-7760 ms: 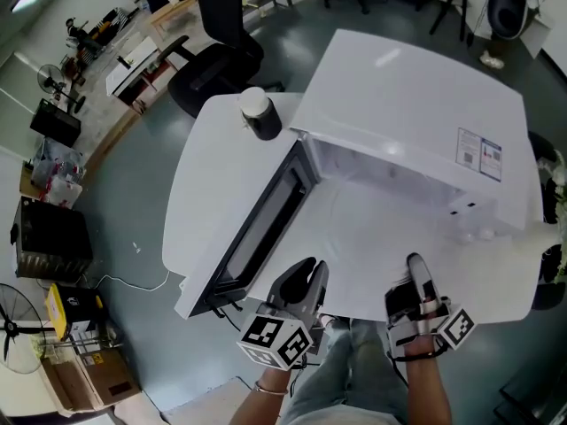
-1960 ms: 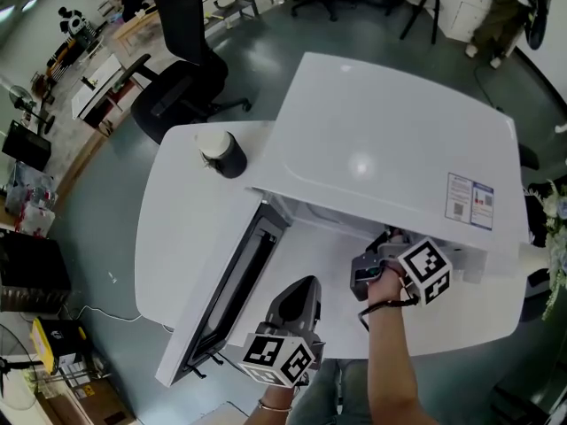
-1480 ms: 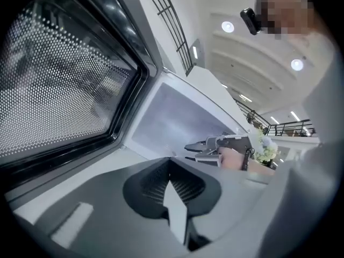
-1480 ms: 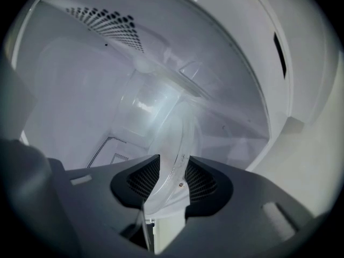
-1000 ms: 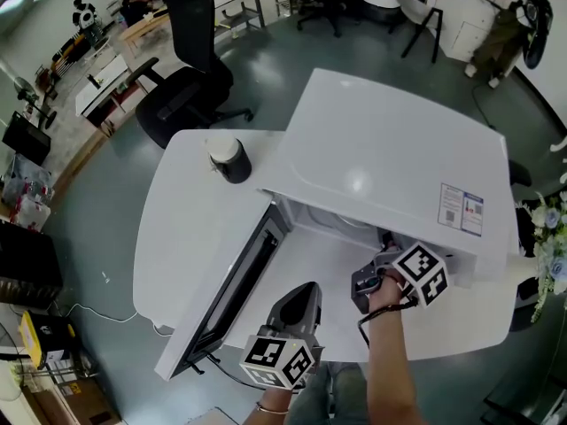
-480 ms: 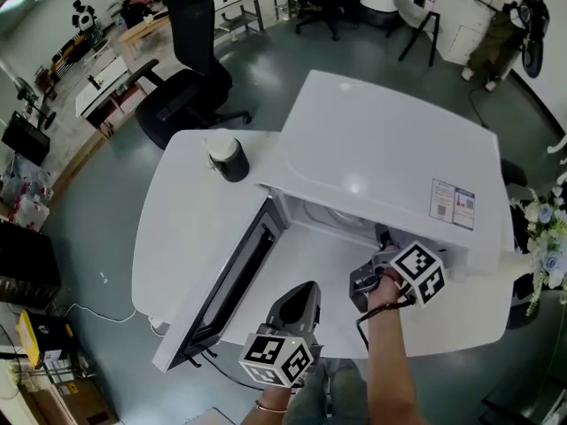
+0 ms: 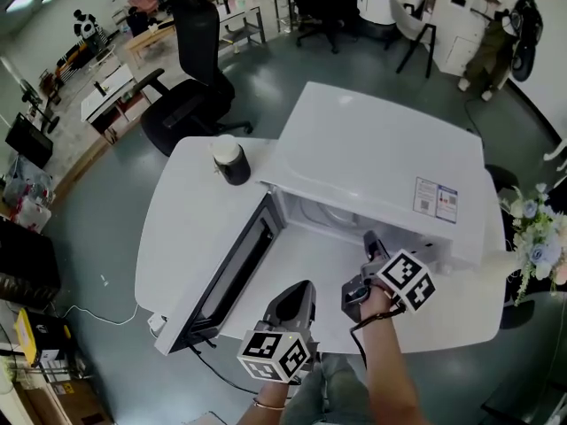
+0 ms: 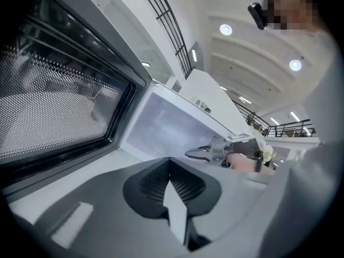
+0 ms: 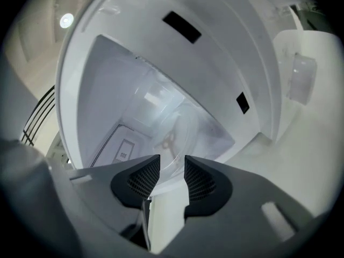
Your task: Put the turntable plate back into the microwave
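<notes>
Glass plate (image 9: pixel 171 136) lies inside white microwave (image 7: pixel 381 166) (door (image 7: pixel 232 273) open); right gripper (image 9: pixel 172 172) released, empty, at the opening; left gripper (image 8: pixel 170 180) clenched, empty, beside the door.

left claw (image 7: pixel 299 292): jaws pressed together, empty, held close to the body. right claw (image 7: pixel 368 240): jaws slightly apart, empty, forearm (image 7: pixel 383 366) extended forward.
</notes>
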